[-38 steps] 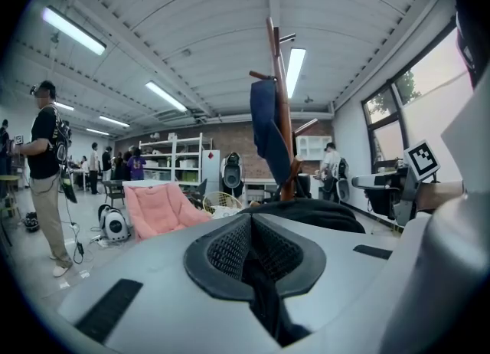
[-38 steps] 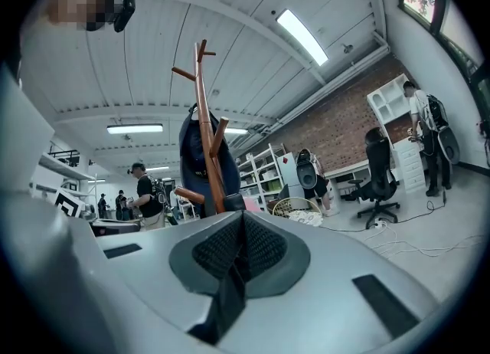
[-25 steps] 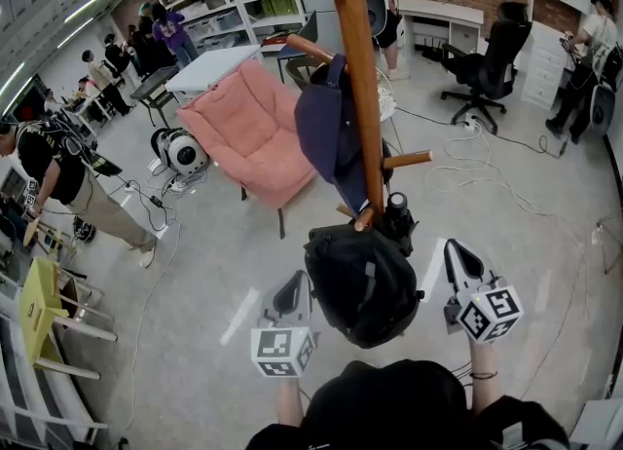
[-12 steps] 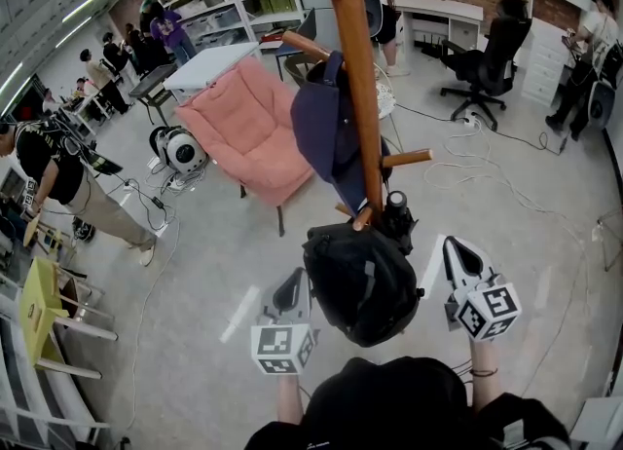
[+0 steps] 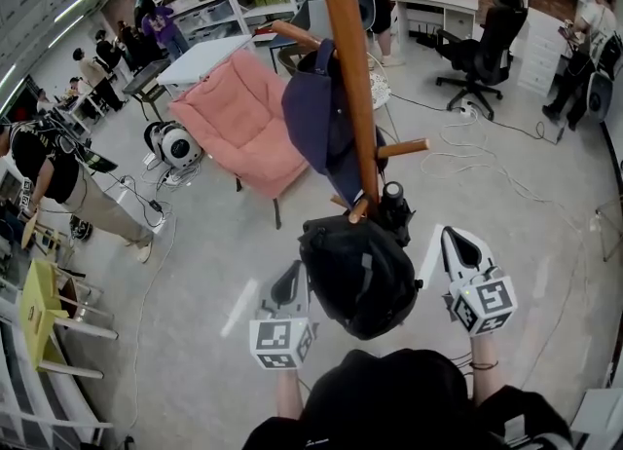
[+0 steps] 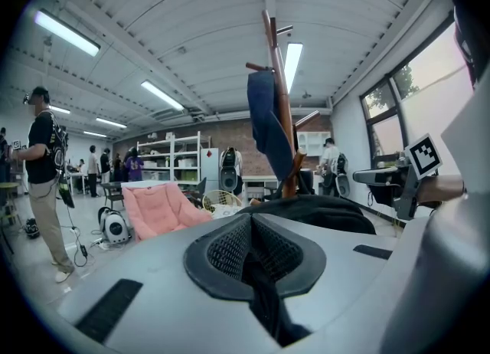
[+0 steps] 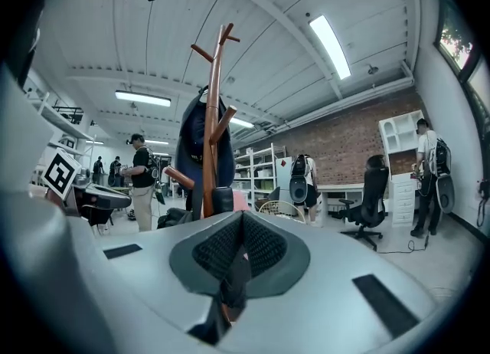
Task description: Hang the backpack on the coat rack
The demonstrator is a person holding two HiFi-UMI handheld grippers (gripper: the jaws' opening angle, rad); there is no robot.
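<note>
Backpack (image 5: 358, 278) hangs off low peg (image 5: 358, 210) of coat rack (image 5: 352, 78), between both tools | left gripper (image 5: 290, 284), right gripper (image 5: 458, 248): jaws fully closed, holding nothing | risk: loop looks seated near peg tip, may slip; a nudge could rock the rack

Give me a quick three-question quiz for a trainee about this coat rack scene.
1. True or false: the black backpack hangs on the coat rack, and neither gripper grips it.
2. What hangs above the backpack? A navy fabric item; B red umbrella; C white towel.
3. Fill in: the left gripper and the right gripper both have jaws that are ___.
Key: 1 true; 2 A; 3 shut.
</note>
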